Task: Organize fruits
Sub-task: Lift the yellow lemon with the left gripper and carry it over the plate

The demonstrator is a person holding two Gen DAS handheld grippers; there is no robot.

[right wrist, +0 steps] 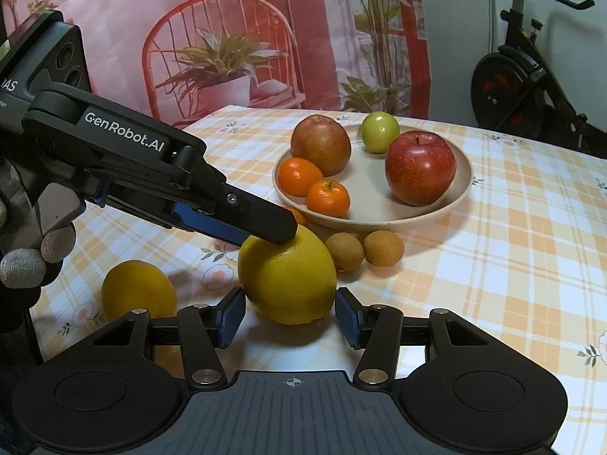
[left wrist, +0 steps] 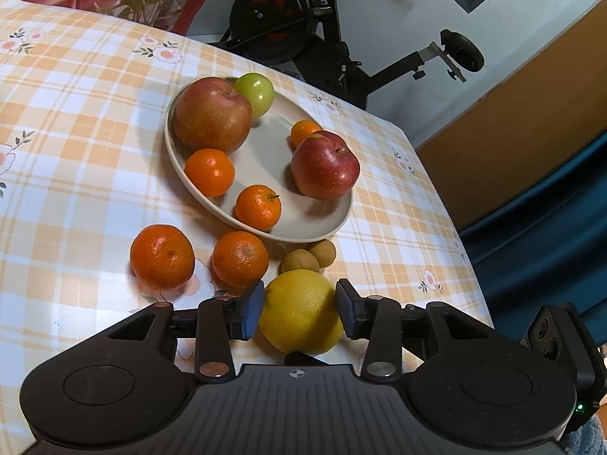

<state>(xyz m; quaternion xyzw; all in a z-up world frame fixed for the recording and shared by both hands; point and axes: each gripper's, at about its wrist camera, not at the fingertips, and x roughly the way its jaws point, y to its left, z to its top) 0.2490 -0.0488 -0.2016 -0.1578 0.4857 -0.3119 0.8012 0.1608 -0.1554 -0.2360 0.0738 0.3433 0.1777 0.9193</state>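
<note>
straddling lemon (left wrist: 301, 313) with my left gripper (left wrist: 299, 307), pads spread, seemingly not gripping. right gripper (right wrist: 290, 316) spread too. risk: lemon rolls toward longans (left wrist: 309, 258).

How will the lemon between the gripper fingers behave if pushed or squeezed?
The lemon is oval, so it will probably roll or swivel if pushed off-centre, perhaps into the small brown fruits beside it. Its rind looks firm and dimpled: likely stiff, not slippery.
</note>
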